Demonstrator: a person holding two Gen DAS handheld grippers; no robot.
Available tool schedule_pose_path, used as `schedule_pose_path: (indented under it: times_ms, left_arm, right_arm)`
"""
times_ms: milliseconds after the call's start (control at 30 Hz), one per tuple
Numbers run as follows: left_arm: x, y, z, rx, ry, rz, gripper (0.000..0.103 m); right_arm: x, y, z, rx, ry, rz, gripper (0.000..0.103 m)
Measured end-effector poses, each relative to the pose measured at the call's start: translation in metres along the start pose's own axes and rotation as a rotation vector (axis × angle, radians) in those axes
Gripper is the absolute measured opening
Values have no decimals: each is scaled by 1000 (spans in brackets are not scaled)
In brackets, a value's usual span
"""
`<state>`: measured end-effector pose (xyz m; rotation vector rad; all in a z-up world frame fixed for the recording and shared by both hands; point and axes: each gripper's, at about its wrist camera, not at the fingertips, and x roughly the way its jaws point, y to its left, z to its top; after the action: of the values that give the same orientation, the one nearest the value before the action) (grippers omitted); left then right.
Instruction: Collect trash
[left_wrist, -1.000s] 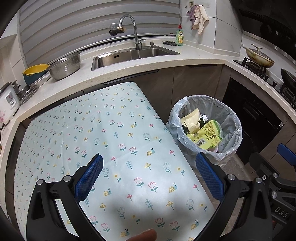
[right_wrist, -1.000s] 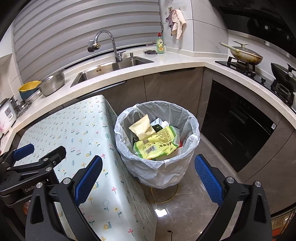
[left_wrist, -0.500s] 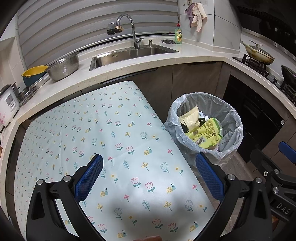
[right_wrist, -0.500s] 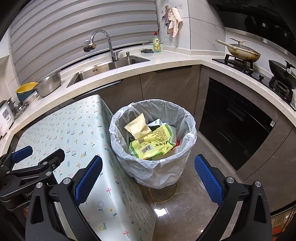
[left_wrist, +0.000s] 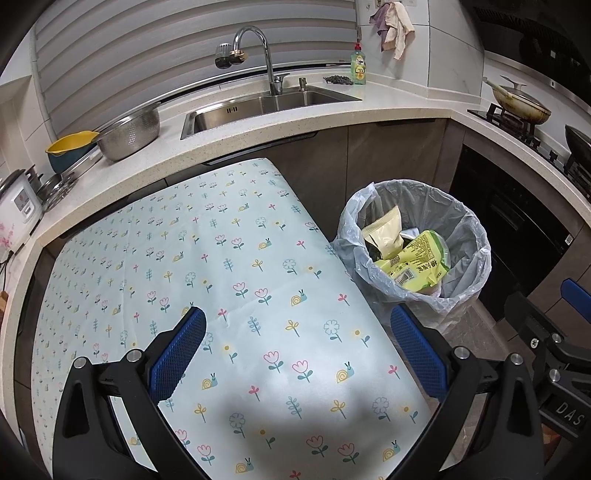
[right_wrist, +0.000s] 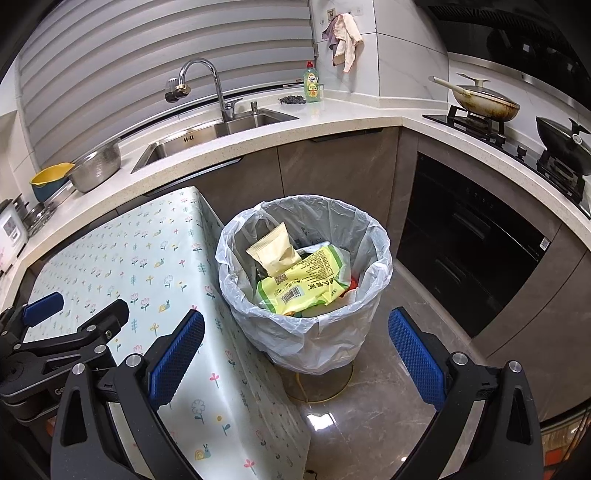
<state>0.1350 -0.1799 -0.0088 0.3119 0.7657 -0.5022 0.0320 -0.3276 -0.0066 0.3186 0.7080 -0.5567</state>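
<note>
A round bin with a clear plastic liner (left_wrist: 476, 258) (right_wrist: 373, 266) stands on the floor right of the table. Inside lie a pale yellow snack pouch (left_wrist: 384, 230) (right_wrist: 275, 249) and a green-yellow packet (left_wrist: 421, 267) (right_wrist: 306, 282), with other wrappers under them. My left gripper (left_wrist: 297, 339) hangs open above the flower-print tablecloth (left_wrist: 229, 266) (right_wrist: 147, 254), holding nothing. My right gripper (right_wrist: 295, 339) is open over the floor in front of the bin, also holding nothing. Each gripper shows at the edge of the other's view.
A white counter (left_wrist: 258, 125) curves behind, with a steel sink (left_wrist: 266, 105), a tap, a steel colander (left_wrist: 129, 133), a yellow bowl and a green soap bottle (right_wrist: 312, 83). Pans sit on the hob (right_wrist: 484, 105) at right. Dark oven front and polished floor (right_wrist: 369, 417) lie right of the bin.
Both grippers have drifted back and slightly up, so the bin and table appear a little farther away. Both stay open and the trash in the bin has not moved.
</note>
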Motion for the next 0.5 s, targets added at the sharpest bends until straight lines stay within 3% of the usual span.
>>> schedule_pose_path:
  times_ms: [500]
  left_arm:
    - [1,0,0,7,-5,9,96]
  right_arm:
    - [0,2,-1,-1,-3,0,96]
